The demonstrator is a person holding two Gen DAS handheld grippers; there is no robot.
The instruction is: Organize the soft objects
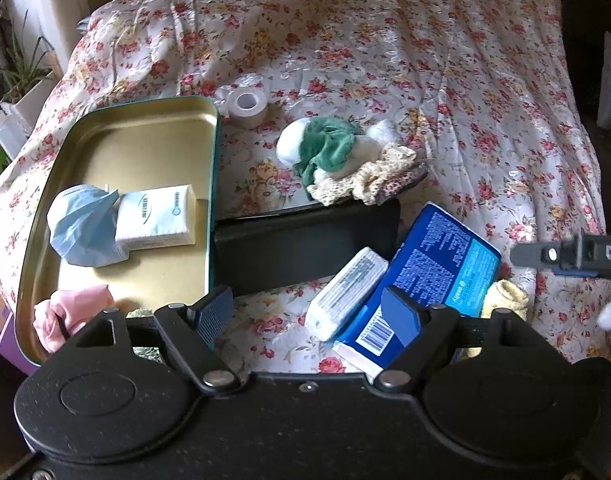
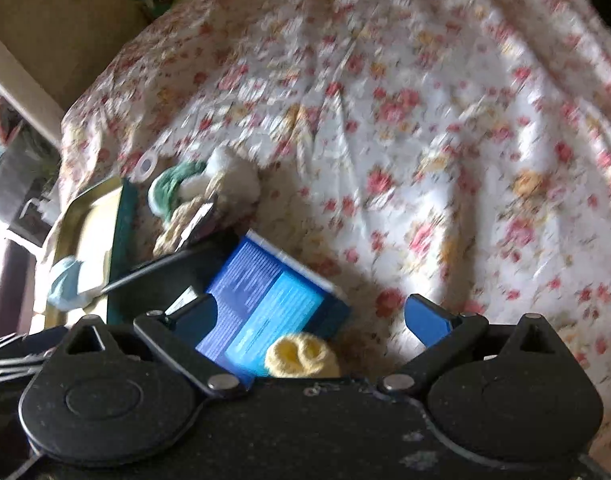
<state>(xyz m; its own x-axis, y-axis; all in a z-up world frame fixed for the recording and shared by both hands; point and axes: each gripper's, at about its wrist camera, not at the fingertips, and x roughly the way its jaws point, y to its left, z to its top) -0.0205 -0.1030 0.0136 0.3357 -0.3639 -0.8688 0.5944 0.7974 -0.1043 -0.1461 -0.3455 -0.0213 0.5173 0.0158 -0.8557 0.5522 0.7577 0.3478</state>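
Right now your left tool (image 1: 307, 314) stands wide with nothing between its fingers, hovering over the floral bedspread (image 1: 445, 60) just right of the tin tray (image 1: 145, 120). Your right tool (image 2: 319, 322) is wide too, and empty, with the yellow knitted piece (image 2: 301, 358) low between its fingers, close to the body, untouched.

The tray already holds a blue mask (image 1: 83, 226), a white tissue pack (image 1: 157, 220) and a pink cloth (image 1: 71, 312) at its near edge. Still out on the bed are the yellow piece, the blue packet (image 1: 441, 264), the white roll (image 1: 345, 294) leaning on it, and farther off the green-and-white bundle (image 1: 325, 148) with lace.

Watch the yellow piece: it sits against the blue packet, so a close from here could pinch the packet's edge too and drag both. The right view is smeared, so your aim may be off. Your tools are near each other; crossing toward the tray risks a knock, or clipping the black case (image 1: 305, 244) lying between. Soft knit may also slip from a shallow grip.
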